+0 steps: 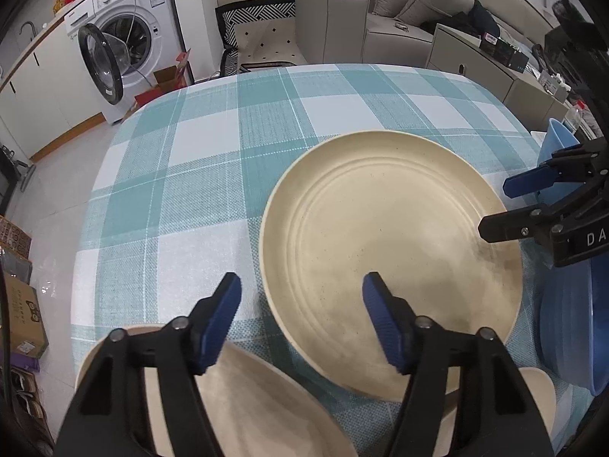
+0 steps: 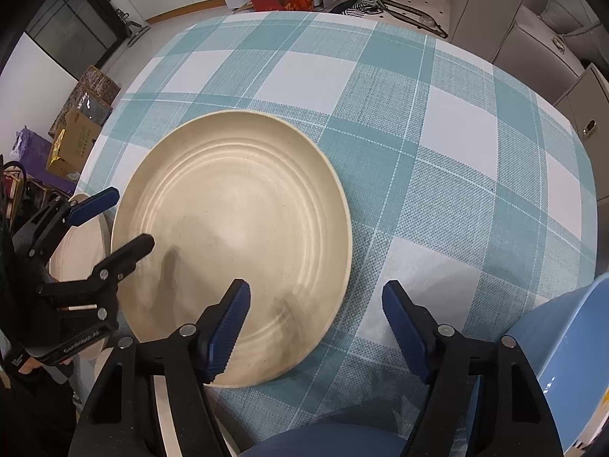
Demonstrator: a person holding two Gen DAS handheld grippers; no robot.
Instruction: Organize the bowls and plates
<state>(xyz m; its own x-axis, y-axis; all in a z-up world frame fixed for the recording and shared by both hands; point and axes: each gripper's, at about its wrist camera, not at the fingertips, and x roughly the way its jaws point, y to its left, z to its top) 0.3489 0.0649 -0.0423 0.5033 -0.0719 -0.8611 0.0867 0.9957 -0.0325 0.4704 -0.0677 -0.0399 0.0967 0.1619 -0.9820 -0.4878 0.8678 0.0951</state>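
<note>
A large cream plate (image 1: 392, 259) (image 2: 236, 243) lies flat on the teal checked tablecloth (image 1: 213, 175). My left gripper (image 1: 302, 320) (image 2: 121, 224) stands open astride its left rim, one pad over the cloth and the other over the plate's inside. My right gripper (image 2: 318, 323) (image 1: 502, 207) stands open astride the opposite rim in the same way. Neither gripper's pads press on the plate. A second cream plate (image 1: 247, 400) (image 2: 80, 251) lies under my left gripper. A light blue bowl (image 2: 563, 342) (image 1: 567, 323) stands at the right.
The table's far half (image 2: 418, 114) carries only the checked cloth. A dark blue dish (image 2: 323, 441) shows at the near edge. Beyond the table stand a washing machine (image 1: 114, 49) with its door open, a patterned chair (image 1: 262, 34), a sofa (image 1: 380, 7) and cardboard boxes (image 1: 23, 316) on the floor.
</note>
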